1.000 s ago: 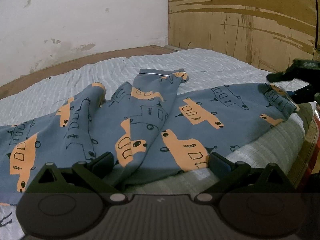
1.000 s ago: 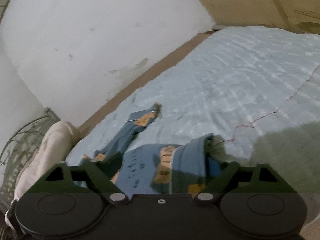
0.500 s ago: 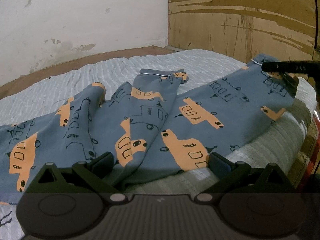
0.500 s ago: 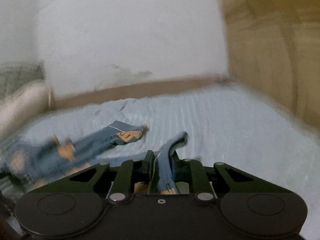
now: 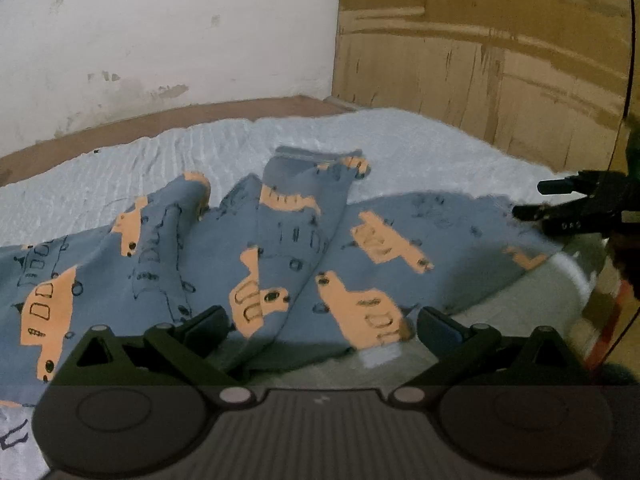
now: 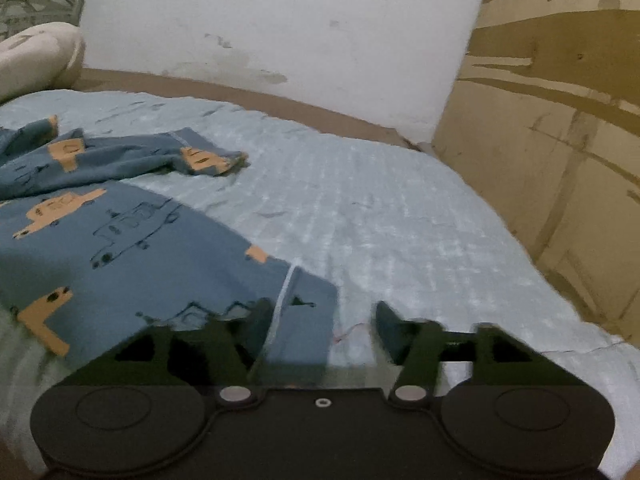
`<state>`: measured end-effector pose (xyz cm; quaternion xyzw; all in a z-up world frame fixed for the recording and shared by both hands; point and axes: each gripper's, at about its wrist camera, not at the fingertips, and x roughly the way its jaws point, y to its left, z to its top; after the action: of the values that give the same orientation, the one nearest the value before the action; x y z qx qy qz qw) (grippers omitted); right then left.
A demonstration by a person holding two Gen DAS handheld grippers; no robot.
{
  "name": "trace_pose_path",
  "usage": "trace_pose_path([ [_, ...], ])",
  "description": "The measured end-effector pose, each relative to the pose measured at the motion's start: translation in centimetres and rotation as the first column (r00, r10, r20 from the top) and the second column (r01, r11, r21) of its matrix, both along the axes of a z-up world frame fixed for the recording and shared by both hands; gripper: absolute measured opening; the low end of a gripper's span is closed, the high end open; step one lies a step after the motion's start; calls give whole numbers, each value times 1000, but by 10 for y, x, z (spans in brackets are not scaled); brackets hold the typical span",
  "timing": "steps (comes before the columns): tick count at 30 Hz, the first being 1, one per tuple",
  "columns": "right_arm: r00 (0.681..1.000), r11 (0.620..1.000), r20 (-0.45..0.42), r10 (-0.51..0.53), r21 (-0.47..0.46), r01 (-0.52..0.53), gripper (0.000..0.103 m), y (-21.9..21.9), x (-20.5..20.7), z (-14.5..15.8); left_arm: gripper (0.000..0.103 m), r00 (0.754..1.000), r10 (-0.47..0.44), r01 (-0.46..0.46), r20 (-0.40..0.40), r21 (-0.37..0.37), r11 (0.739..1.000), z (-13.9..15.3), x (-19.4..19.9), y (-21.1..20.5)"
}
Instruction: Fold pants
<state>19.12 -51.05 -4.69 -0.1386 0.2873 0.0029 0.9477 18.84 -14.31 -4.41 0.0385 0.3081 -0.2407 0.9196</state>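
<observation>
Blue pants printed with orange cars lie spread and creased on a pale blue quilted bed cover. My left gripper stands open at the pants' near edge, pads apart from the cloth. At the right end of the pants my right gripper shows with its fingers apart. In the right wrist view my right gripper has its jaws opening. The hem of one leg lies loose between them beside the left finger, not pinched. The other leg's end rests further up the bed cover.
A white wall and a brown board wall close off the far side and the right. A brown bed frame strip runs behind the cover. A pale pillow and a metal headboard sit at the far left.
Half a second ago my right gripper was shut on the leg's hem and held it raised. Now it has rolled, let go, and the hem lies flat. My left gripper stays put.
</observation>
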Motion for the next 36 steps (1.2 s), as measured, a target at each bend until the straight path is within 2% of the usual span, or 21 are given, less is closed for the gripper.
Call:
trace_pose_path([
  [2, 1000, 1000, 25, 1, 4, -1, 93, 2, -1, 11, 102, 1000, 4, -4, 20, -21, 1000, 8, -2, 3],
  [4, 998, 1000, 62, 1, 13, -1, 102, 7, 0, 24, 102, 999, 16, -15, 40, -34, 999, 15, -1, 5],
  [9, 995, 994, 84, 48, 92, -56, 102, 31, 23, 56, 102, 998, 59, -57, 32, -62, 996, 17, 14, 10],
  [14, 988, 945, -12, 153, 294, -143, 102, 70, 82, 71, 102, 997, 70, -72, -20, -121, 990, 9, 29, 16],
  [18, 973, 918, -102, 207, 363, -157, 102, 113, 137, 69, 98, 996, 70, -80, -57, -187, 979, 4, 34, 22],
  [21, 963, 918, -164, 214, 370, -141, 93, 147, 176, 61, 91, 994, 74, -90, -82, -217, 972, 2, 39, 25],
  [26, 951, 943, -223, 214, 302, -142, 83, 199, 217, 49, 75, 989, 73, -103, -128, -250, 963, 0, 47, 28],
  [30, 947, 969, -272, 171, 220, -112, 74, 227, 237, 37, 52, 979, 99, -143, -177, -253, 957, -4, 54, 32],
  [32, 940, 978, -305, 151, 186, -97, 65, 231, 241, 30, 47, 977, 105, -152, -186, -263, 953, -3, 54, 35],
  [33, 936, 981, -322, 144, 170, -93, 63, 234, 242, 27, 41, 975, 106, -157, -197, -264, 952, -3, 55, 35],
  [36, 930, 987, -343, 132, 129, -93, 44, 238, 241, 19, 17, 972, 115, -166, -206, -252, 953, 0, 55, 35],
])
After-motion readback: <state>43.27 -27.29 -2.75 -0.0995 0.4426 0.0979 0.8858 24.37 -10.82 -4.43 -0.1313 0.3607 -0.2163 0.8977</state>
